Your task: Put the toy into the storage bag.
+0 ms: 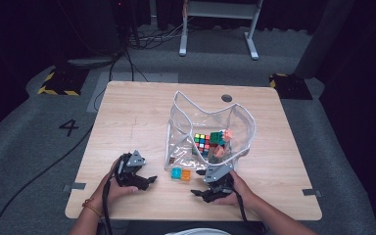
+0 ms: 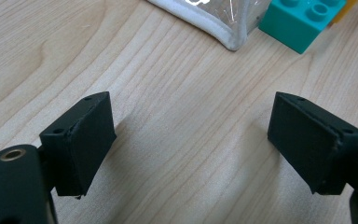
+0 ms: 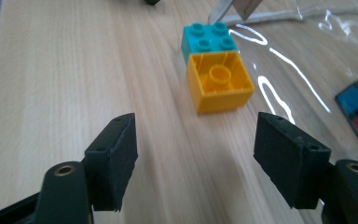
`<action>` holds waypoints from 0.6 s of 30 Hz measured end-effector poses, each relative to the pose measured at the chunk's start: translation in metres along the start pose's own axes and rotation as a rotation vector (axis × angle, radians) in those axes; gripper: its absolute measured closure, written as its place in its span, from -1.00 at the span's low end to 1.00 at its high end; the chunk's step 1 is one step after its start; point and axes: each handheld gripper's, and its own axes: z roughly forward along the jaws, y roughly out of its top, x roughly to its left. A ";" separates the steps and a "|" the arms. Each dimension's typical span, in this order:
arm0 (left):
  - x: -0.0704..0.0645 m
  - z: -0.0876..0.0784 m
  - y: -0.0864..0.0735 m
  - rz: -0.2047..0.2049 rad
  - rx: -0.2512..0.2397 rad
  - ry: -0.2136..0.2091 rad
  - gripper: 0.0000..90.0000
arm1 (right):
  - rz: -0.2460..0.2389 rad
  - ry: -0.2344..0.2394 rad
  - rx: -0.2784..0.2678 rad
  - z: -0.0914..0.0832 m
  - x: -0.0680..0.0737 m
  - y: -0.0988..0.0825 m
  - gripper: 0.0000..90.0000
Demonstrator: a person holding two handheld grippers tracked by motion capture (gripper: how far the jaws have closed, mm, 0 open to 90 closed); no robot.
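The right tool [image 3: 196,163] is hanging open just short of the orange brick [image 3: 220,81], which is lying upside down on the worktop [image 3: 51,70], touching the teal brick [image 3: 208,39]; its jaws should be straddling orange alone.

Bare table [image 1: 127,117] lies open left of the clear pouch [image 1: 210,127]. In front of the pouch, the teal brick [image 3: 208,39] and the yellow brick [image 3: 220,81] touch, blocking that strip.
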 end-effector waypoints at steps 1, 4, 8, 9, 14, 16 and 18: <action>0.000 0.000 0.000 0.000 0.000 0.000 -0.67 | 0.004 -0.008 -0.002 0.003 0.000 0.002 -0.32; 0.000 0.000 0.000 0.000 0.000 0.000 -0.67 | 0.004 -0.027 -0.018 0.010 -0.001 0.009 -0.33; 0.000 0.000 0.000 0.000 0.000 0.000 -0.67 | 0.001 -0.045 -0.016 0.019 -0.001 0.014 -0.36; 0.000 0.000 0.000 0.000 0.000 0.000 -0.67 | -0.003 -0.043 -0.015 0.022 -0.001 0.015 -0.37; 0.000 0.000 0.000 0.001 0.000 0.000 -0.67 | -0.026 -0.037 -0.034 0.034 -0.002 0.020 -0.38; 0.000 0.000 0.000 0.001 0.000 0.000 -0.67 | -0.022 -0.037 -0.053 0.038 -0.002 0.022 -0.35; 0.000 0.000 0.000 0.001 0.000 0.000 -0.67 | -0.004 -0.023 -0.042 0.038 -0.001 0.023 -0.22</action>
